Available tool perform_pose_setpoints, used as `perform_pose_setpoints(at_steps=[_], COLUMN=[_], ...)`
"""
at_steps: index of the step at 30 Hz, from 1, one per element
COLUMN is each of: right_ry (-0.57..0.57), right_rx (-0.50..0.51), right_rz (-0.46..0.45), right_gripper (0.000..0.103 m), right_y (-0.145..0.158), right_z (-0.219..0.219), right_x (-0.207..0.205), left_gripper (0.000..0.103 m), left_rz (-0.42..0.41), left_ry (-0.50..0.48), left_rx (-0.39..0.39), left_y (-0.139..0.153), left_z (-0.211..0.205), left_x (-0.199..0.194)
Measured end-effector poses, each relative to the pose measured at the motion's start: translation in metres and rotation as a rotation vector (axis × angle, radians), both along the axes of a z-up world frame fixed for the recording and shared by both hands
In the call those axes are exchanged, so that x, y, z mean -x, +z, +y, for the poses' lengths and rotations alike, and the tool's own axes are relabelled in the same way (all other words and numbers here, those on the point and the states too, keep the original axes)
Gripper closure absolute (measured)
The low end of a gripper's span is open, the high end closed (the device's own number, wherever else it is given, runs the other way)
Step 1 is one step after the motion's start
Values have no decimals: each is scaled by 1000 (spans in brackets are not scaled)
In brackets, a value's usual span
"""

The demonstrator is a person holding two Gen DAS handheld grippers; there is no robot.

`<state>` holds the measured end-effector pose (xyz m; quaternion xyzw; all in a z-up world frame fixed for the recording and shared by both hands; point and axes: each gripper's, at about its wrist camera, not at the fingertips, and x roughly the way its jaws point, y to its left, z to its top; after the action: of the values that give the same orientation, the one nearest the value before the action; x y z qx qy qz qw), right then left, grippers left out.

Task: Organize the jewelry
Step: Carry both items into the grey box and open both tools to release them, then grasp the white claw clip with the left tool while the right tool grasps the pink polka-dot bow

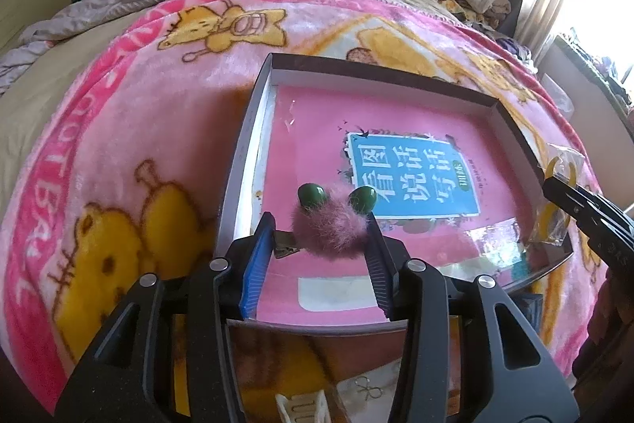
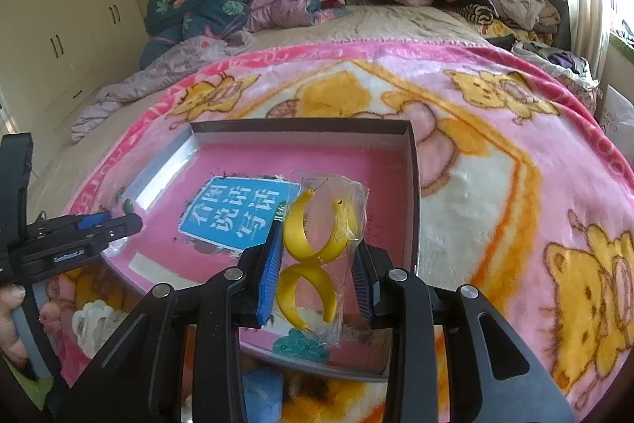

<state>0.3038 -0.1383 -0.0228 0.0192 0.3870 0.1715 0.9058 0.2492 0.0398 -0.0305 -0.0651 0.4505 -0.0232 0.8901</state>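
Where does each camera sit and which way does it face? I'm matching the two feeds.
Left wrist: sits on the left tool, facing forward over the shallow box on the blanket; its fingers hold a fuzzy pink hair clip; the right tool shows at right.
Right wrist: sits on the right tool, facing the same box; it holds bagged yellow hoop earrings; the left tool and the person's fingers show at left.
Shared: box, pink book, blanket, bed.

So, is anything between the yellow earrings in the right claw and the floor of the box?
Nothing visible. The bagged yellow earrings hang in the right claw over the open box; below them lies only its pink book lining. The left claw, holding the furry hair clip, is off to the side.
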Motion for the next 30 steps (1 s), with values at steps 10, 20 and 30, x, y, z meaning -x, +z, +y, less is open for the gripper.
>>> perform_pose_setpoints(at_steps=[10,20,30], right_ry=[-8,-41,-26], right_rx=[10,2,6], right_rz=[60,38,-45], right_gripper=[70,47,28], right_y=[-18,-7,23], right_z=[0,-9,-11], right_x=[-12,3,41], left_gripper=[61,49,30], left_rz=[6,-23,-77], left_ry=[-12,-12,-10], left_rx=[-11,-7,11], left_y=[-3,8,31], left_z=[-1,-1,-1], left_x=[1,12,36])
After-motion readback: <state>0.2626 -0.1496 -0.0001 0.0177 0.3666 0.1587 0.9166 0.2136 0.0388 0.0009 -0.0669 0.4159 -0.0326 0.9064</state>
